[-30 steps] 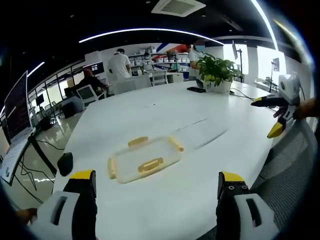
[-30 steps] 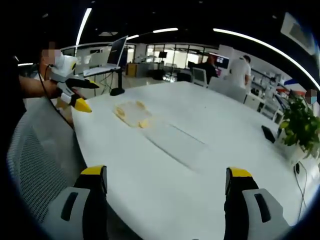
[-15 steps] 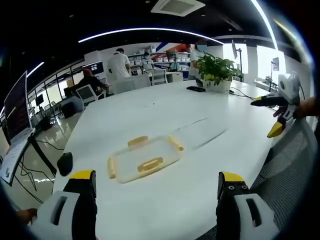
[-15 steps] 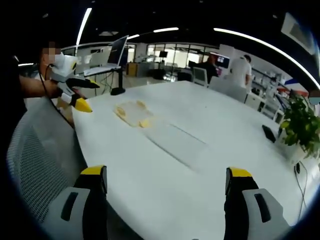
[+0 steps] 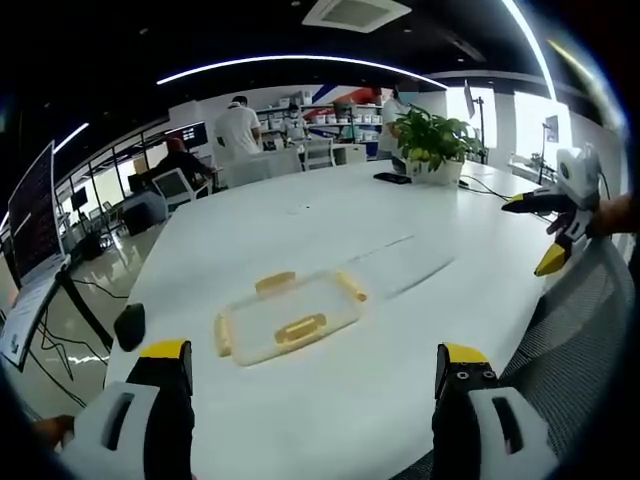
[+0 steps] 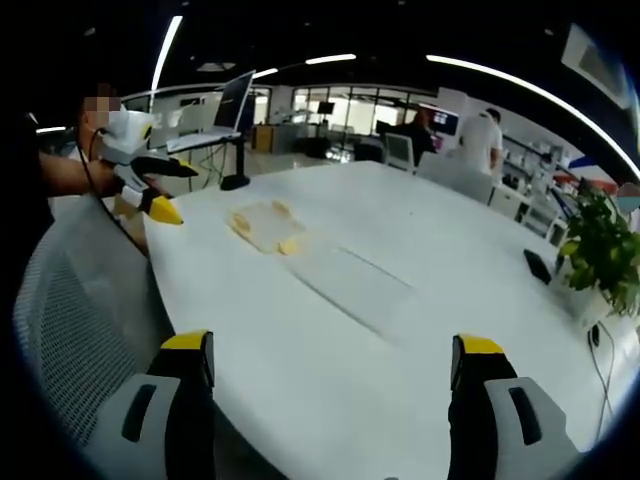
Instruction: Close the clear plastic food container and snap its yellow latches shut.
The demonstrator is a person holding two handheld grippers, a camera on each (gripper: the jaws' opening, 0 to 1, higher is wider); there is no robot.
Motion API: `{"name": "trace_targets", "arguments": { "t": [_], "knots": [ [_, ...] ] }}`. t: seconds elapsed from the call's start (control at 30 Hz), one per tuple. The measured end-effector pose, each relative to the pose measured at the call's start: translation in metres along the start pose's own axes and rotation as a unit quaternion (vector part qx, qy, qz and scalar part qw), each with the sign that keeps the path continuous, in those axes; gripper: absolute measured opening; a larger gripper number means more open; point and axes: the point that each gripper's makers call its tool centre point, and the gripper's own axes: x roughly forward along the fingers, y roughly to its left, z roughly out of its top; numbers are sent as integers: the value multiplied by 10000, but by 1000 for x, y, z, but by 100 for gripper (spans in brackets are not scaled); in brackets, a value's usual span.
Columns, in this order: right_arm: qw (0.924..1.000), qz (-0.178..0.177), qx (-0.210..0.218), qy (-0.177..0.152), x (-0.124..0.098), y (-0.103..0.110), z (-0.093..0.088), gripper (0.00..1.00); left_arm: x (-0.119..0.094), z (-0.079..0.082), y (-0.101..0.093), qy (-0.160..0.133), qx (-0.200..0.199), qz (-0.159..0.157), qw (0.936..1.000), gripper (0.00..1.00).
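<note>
The clear plastic food container (image 5: 288, 318) lies flat on the white tabletop (image 5: 400, 230), straight ahead of your left gripper (image 5: 312, 385), its yellow latches (image 5: 301, 329) splayed outward on all four sides; whether the lid is seated cannot be told. Your left jaws stand spread and empty, short of the near latch. Your right gripper (image 6: 335, 385), jaws likewise spread and empty, hangs well apart from the container (image 6: 264, 227), over the tabletop's edge by a mesh chair (image 6: 70, 300). A potted plant (image 5: 436, 145) and a phone (image 5: 392, 179) sit far across. Judged from this, the job has barely begun: you'd next bring both grippers in, steady the container, then press each latch down.
</note>
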Motion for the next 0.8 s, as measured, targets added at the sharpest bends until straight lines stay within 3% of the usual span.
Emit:
{"name": "trace_targets", "arguments": {
  "t": [0.6, 0.8],
  "knots": [
    [9999, 47, -73, 128, 0, 2, -4, 97, 0, 1, -3, 19, -49, -33, 10000, 99],
    [9998, 80, 100, 145, -1, -1, -4, 97, -1, 1, -4, 55, -50, -67, 9999, 99]
  ]
}}
